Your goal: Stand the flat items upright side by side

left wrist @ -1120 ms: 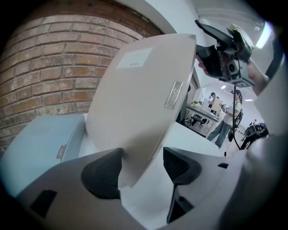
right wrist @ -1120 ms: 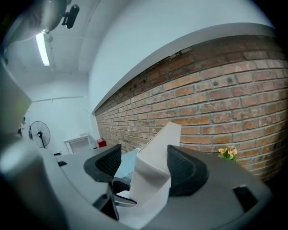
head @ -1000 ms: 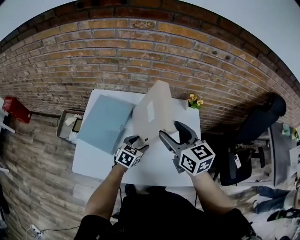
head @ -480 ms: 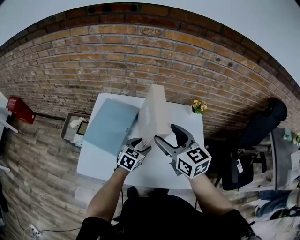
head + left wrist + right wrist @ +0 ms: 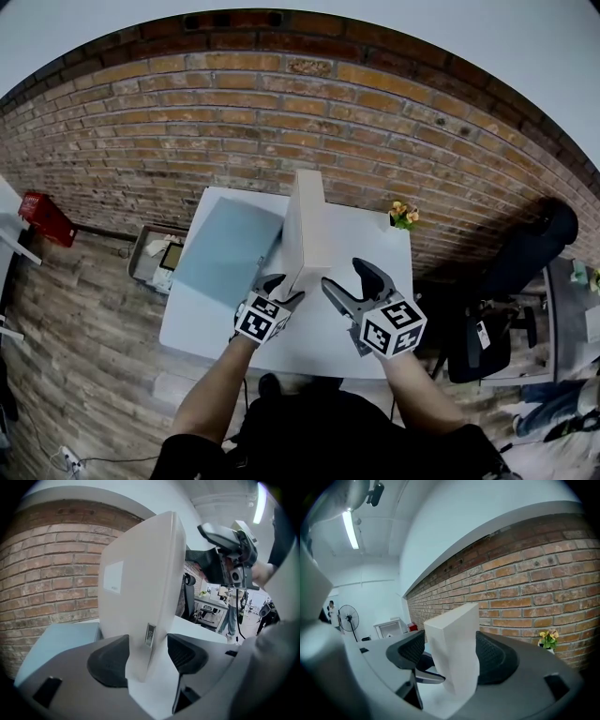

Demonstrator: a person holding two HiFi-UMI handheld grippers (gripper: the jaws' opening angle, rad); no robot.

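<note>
white box is standing upright on the counter, plain pale faces, small label on one | left tool is clamping its near lower corner | right tool is hovering released just beside it

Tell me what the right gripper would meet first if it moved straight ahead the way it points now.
The upright white box: its narrow edge stands straight ahead, between the open fingers of the right gripper. Depth is unclear, but contact would probably come almost at once.
</note>
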